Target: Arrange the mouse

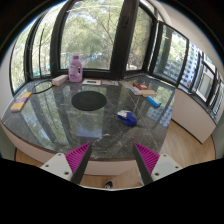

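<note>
Mouse sits untouched on the table, ahead and right of our fingers (held wide and empty), well apart from the round dark mat, so we judge the arranging all still to do.

The desk has a glossy, glass-like top mirroring the windows, the round mat on it looks matt black, the mouse shiny blue plastic, and the bottle smooth pink plastic.
</note>
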The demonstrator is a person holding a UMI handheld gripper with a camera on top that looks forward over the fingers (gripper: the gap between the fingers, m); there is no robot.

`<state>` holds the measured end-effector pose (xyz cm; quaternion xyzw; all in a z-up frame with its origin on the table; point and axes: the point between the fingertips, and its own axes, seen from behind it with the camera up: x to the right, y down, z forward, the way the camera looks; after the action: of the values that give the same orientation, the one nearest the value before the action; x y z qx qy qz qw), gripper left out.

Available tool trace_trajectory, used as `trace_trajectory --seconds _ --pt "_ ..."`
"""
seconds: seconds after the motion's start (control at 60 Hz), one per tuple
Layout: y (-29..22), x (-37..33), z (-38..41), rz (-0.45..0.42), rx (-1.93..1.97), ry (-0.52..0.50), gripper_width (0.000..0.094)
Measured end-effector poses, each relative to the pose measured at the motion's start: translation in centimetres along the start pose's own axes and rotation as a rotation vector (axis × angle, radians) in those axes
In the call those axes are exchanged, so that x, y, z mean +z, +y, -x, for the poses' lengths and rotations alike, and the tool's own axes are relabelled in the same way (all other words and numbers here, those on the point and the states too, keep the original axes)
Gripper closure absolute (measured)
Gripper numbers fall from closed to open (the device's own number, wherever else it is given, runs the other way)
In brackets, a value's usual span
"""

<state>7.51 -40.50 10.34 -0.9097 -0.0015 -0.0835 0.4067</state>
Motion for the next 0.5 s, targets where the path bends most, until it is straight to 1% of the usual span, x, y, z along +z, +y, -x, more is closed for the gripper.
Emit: trace_trajectory --seconds 0.1,0.25,0.35,0.5 --pt "0.1 4.7 -3.7 -0.013 -0.002 0.041 0.0089" --pt "-1.7 12.3 -7.4 -0.056 -0.005 0.056 0.0086" --pt "-2.9 17.4 -8.6 -0.057 0.008 0.028 0.0088" --pt "-4.3 22.5 -8.9 -0.045 0.014 -0.043 0.0090"
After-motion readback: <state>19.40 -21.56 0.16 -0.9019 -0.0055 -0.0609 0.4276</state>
